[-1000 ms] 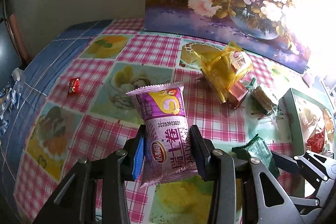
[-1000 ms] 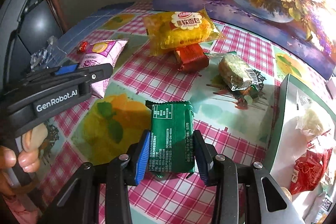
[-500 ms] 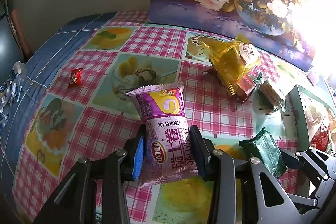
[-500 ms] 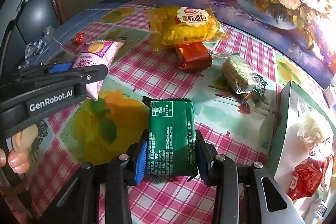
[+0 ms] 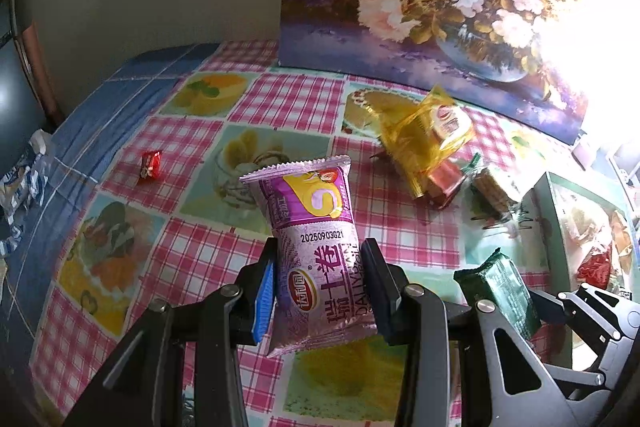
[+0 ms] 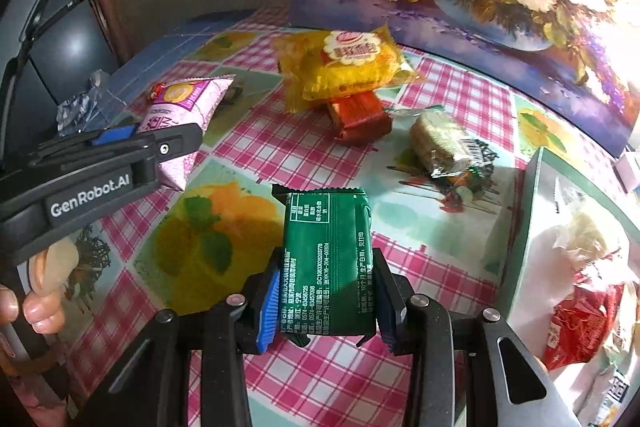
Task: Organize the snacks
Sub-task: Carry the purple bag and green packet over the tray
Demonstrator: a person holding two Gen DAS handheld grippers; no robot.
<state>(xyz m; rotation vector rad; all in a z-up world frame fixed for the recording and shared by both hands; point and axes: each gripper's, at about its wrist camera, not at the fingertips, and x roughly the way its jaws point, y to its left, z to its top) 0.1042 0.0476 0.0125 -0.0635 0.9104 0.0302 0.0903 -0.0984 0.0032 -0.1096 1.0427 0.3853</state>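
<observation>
The purple snack packet [image 5: 316, 251] is pinched upright in the left tongs [image 5: 320, 291], above the checked surface [image 5: 192, 251]; just right of it the right tongs [image 6: 326, 297] clamp the green packet [image 6: 328, 259]. Beyond the purple packet lie a yellow bread packet [image 6: 352, 63] and, further right, an open box [image 6: 532, 227]
</observation>
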